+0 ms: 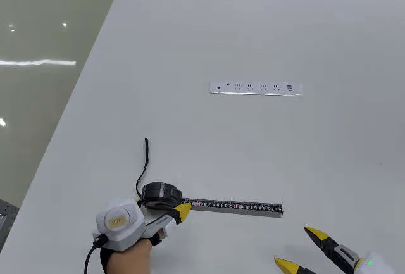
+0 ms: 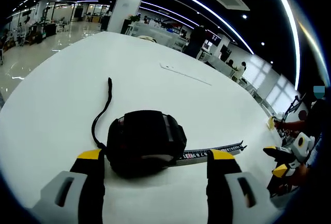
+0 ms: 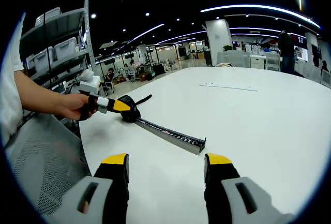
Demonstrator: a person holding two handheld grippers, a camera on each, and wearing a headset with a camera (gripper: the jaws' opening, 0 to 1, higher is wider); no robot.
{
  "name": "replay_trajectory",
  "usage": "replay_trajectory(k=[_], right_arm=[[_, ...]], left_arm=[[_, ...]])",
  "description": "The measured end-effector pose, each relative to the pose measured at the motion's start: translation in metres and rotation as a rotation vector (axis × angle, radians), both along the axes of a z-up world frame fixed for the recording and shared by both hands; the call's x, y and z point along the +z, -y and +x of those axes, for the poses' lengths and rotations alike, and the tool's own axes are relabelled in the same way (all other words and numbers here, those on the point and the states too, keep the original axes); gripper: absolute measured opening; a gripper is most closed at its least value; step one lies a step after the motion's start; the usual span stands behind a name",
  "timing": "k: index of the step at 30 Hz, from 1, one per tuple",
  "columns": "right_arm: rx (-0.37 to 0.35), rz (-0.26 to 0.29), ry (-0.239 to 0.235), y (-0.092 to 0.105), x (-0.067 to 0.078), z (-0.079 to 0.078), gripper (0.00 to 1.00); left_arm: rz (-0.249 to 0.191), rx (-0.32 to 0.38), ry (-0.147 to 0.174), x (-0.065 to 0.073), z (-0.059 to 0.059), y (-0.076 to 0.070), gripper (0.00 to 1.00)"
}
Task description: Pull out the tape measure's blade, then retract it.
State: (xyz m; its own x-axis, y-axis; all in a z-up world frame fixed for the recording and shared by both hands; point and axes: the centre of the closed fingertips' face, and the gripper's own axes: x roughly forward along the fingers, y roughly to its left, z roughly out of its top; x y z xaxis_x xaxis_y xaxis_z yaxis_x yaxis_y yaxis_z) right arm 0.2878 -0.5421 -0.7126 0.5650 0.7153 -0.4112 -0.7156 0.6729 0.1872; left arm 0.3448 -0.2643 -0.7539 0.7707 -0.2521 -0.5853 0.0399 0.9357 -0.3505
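Note:
A black tape measure case (image 1: 161, 194) lies near the table's front left, its wrist strap (image 1: 144, 163) trailing away. The blade (image 1: 237, 207) is out, lying flat on the table and pointing right. My left gripper (image 1: 162, 206) is open and straddles the case (image 2: 146, 140); its left jaw is against the case, while a gap shows at its right jaw. In the left gripper view the blade (image 2: 213, 151) runs off to the right. My right gripper (image 1: 300, 249) is open and holds nothing, a short way in front of the blade's tip (image 3: 199, 144).
A white power strip (image 1: 256, 88) lies flat in the middle of the white table (image 1: 266, 147). The table's left edge drops to a glossy floor. In the right gripper view a person's hand (image 3: 70, 106) holds the left gripper, with shelving behind.

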Motion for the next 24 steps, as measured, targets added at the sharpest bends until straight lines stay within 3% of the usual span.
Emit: replay_trajectory(k=[9, 24], right_arm=[[0.0, -0.01, 0.001, 0.001, -0.0001, 0.0004, 0.58], [-0.006, -0.004, -0.002, 0.0011, -0.0005, 0.0003, 0.57]], left_arm=[[0.001, 0.002, 0.003, 0.0015, 0.003, 0.0039, 0.8], [-0.002, 0.081, -0.014, 0.0012, 0.0075, 0.0029, 0.82]])
